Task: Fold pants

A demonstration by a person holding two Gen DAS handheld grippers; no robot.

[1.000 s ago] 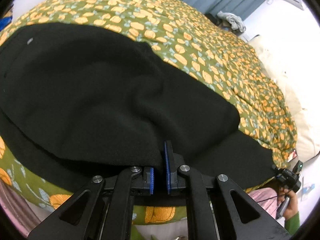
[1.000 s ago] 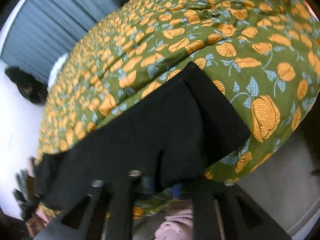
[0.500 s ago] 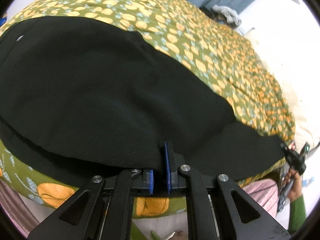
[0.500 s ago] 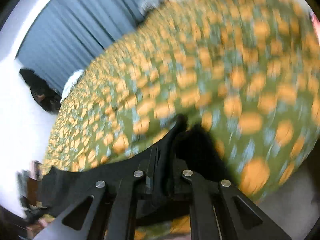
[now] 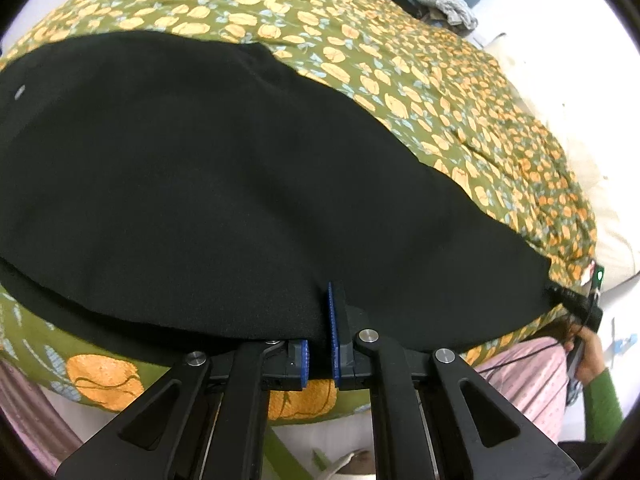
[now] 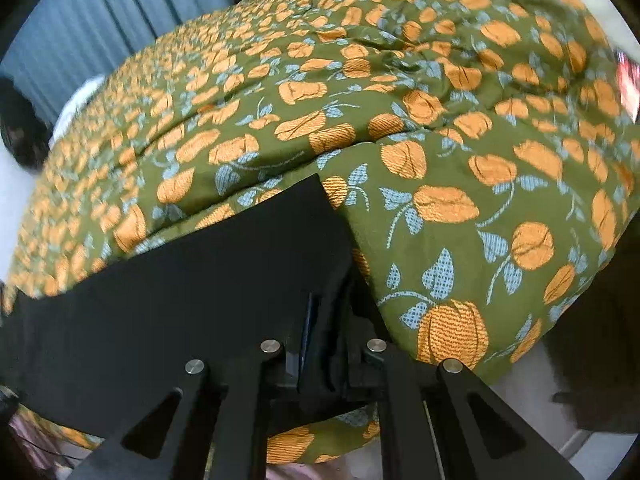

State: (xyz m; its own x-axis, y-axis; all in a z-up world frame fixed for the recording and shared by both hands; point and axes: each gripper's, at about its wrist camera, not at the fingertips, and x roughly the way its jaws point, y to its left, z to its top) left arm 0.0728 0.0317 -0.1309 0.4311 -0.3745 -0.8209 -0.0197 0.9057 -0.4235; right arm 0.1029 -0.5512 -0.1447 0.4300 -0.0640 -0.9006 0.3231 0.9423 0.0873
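The pants (image 5: 224, 184) are spread black and flat on a bed, over a green quilt (image 5: 420, 80) printed with orange flowers, along the near edge. In the left wrist view a wide expanse of the cloth is seen, with a small pale speck near its far left end; the near hem is pinched between the blue pads of the left hand-held gripper (image 5: 318, 336), whose jaws are nearly closed on the fabric. Only this view shows the right hand (image 5: 586, 354) in a green sleeve at the far right, at the end of the cloth, with pink striped fabric below it, a grey rag (image 5: 448, 6) at the far edge of the bed, and a pale wall beyond.

In the right wrist view the pants (image 6: 208, 288) are seen as a narrow band ending in a square corner; a fold of it is clamped in the right hand-held gripper (image 6: 326, 344), jaws drawn narrow on the cloth. Only here a blue curtain (image 6: 100, 12) is seen behind the bed.

No legible writing or brand is seen in either view.
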